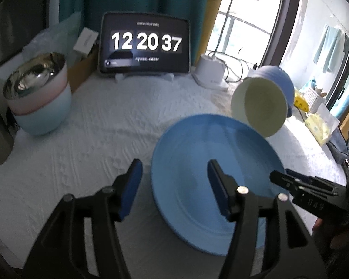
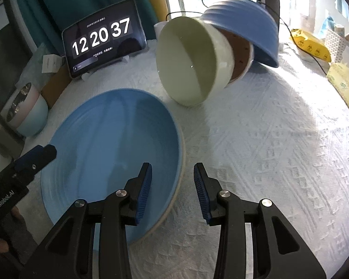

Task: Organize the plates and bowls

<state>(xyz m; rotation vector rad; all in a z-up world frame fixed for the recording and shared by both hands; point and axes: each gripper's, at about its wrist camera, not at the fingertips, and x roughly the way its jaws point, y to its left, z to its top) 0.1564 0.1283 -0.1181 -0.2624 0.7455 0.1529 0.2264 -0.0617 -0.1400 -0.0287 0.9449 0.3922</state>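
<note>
A large blue plate (image 1: 211,162) (image 2: 109,148) lies on the white tablecloth. My left gripper (image 1: 174,176) stands open astride the plate's left rim, one finger over the cloth and one over the plate, pads not touching it. My right gripper (image 2: 173,179) is open too, with the plate's right rim (image 2: 182,162) in the gap and clear of both pads. Each gripper shows at the edge of the other view: the right gripper (image 1: 281,176), the left gripper (image 2: 35,160). Behind the plate, a pale green bowl (image 1: 260,107) (image 2: 190,62) lies tipped on its side, nested in a brown-lined bowl (image 2: 240,53) and a blue ribbed bowl (image 1: 281,79) (image 2: 244,28).
At the far left stands a stack of bowls (image 1: 37,93) (image 2: 25,111), steel-lined on pink on pale blue. A tablet clock (image 1: 144,44) (image 2: 102,37) leans at the back beside a white lamp base (image 1: 209,72) with cables. Yellow tissue packs (image 2: 344,86) lie at the right edge.
</note>
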